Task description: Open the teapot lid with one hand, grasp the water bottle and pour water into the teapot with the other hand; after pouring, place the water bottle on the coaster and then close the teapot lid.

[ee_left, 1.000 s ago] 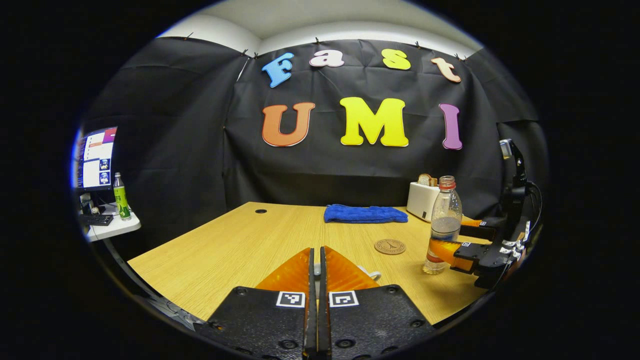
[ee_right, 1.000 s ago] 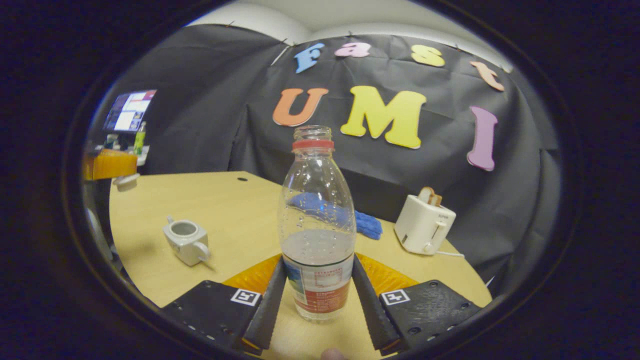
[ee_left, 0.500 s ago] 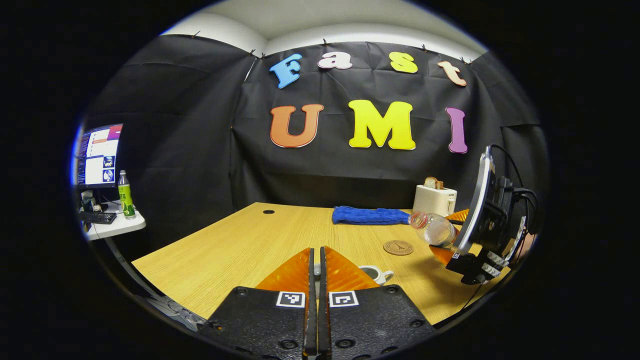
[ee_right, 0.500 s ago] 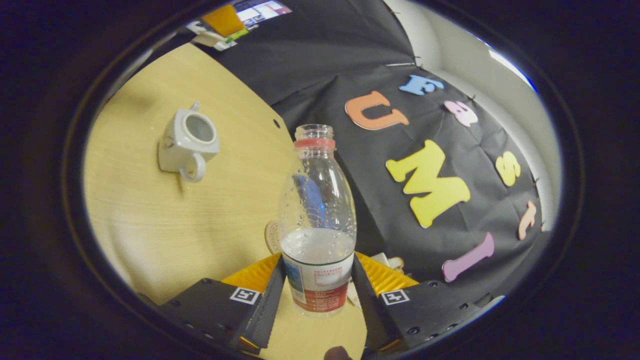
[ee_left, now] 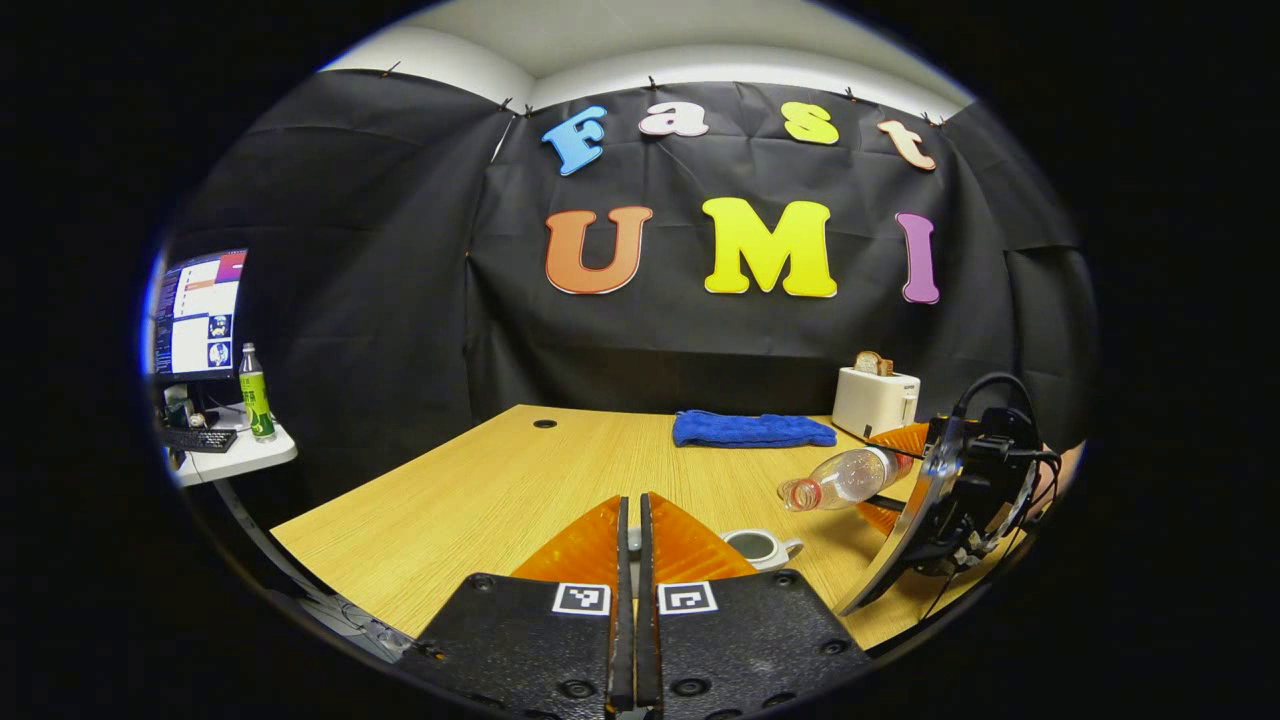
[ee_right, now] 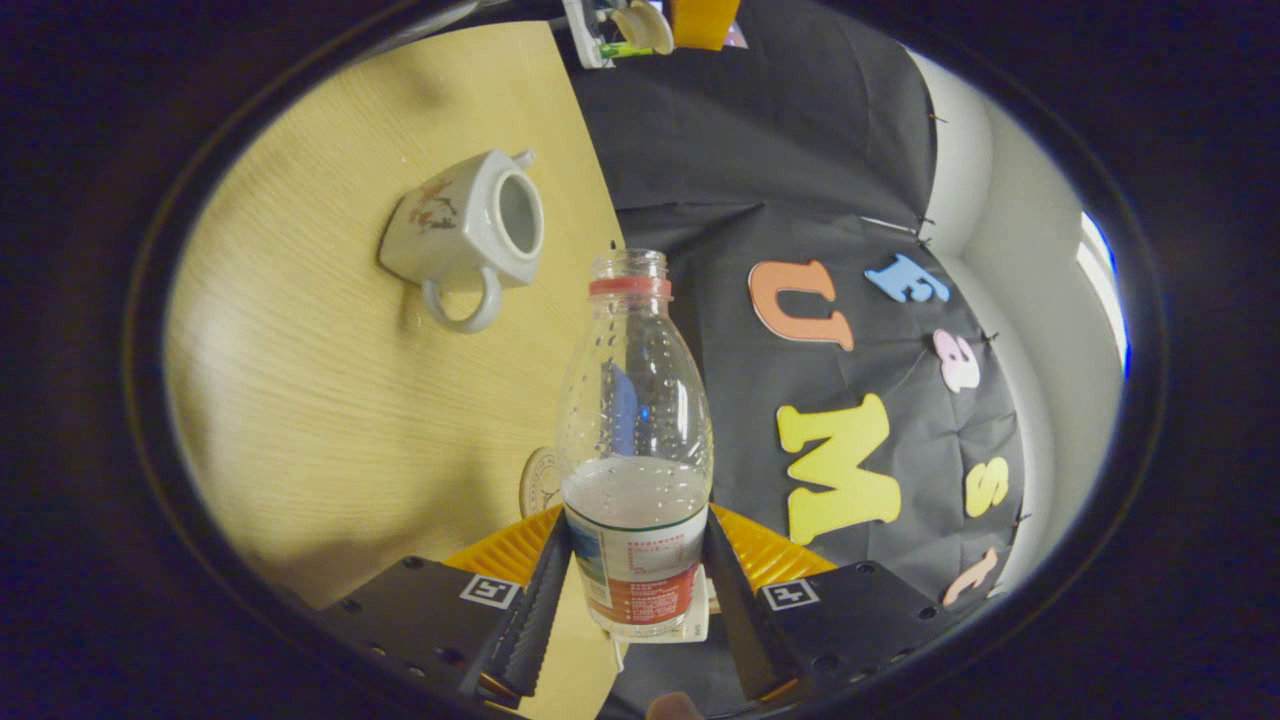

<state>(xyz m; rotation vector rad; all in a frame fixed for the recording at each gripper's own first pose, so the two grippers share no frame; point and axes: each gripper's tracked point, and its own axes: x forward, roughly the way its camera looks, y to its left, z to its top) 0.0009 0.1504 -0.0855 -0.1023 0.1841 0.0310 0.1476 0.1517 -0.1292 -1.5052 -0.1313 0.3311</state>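
My left gripper [ee_left: 628, 540] is shut low in the left gripper view, with a small pale piece of the teapot lid showing between its fingers. The lid [ee_right: 643, 26] hangs under that gripper at the top of the right gripper view. The white teapot [ee_left: 760, 547] [ee_right: 465, 225] stands open on the table. My right gripper [ee_right: 635, 560] [ee_left: 885, 478] is shut on the clear, uncapped water bottle [ee_right: 635, 440] [ee_left: 845, 478]. The bottle lies nearly level in the air, its mouth pointing at the teapot. A round brown coaster [ee_right: 540, 482] lies behind the bottle.
A blue cloth [ee_left: 752, 428] and a white toaster [ee_left: 876, 400] sit at the back of the wooden table [ee_left: 480, 490]. Off the table's left edge stands a small side table with a monitor and a green bottle [ee_left: 258, 395].
My right gripper has lifted the bottle off the table and tipped it from upright to nearly level, bringing its mouth closer to the teapot. The left gripper has barely moved.
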